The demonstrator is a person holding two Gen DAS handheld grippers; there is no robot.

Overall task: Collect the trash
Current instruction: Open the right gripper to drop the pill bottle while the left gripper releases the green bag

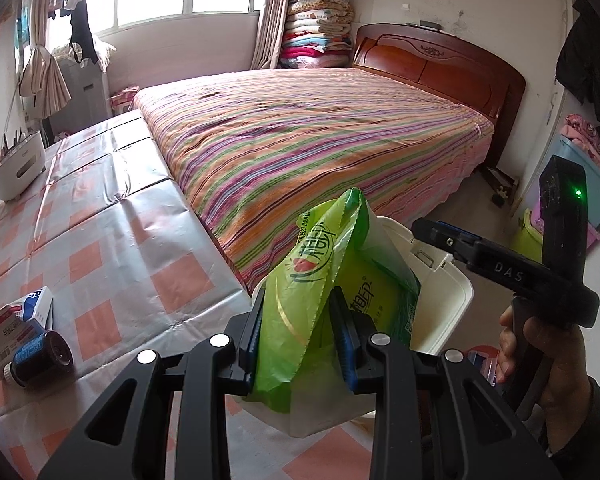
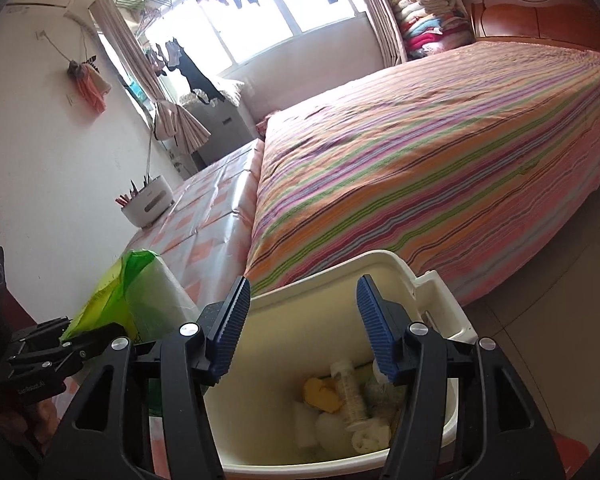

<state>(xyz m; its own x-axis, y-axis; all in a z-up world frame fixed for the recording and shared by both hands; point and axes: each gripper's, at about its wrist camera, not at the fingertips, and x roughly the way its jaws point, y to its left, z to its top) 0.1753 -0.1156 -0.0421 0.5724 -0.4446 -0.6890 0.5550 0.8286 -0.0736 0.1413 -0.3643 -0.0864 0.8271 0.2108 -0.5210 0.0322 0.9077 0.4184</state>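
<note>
My left gripper (image 1: 298, 330) is shut on a green plastic wrapper (image 1: 320, 280) and holds it over the near edge of a white trash bin (image 1: 448, 292). The wrapper also shows in the right wrist view (image 2: 116, 300), at the left. My right gripper (image 2: 302, 328) is open and empty, just above the bin (image 2: 320, 276). Inside the bin lie a yellow scrap (image 2: 320, 394), a clear bottle (image 2: 350, 392) and white tissue wads (image 2: 332, 428). The right gripper also appears in the left wrist view (image 1: 452, 240), beside the bin's far rim.
A table with a checked silver and orange cloth (image 1: 112, 240) holds small boxes (image 1: 16, 324), a dark bottle (image 1: 40, 356) and a white pen holder (image 1: 16, 164). A bed with a striped cover (image 1: 320, 132) stands beyond the bin.
</note>
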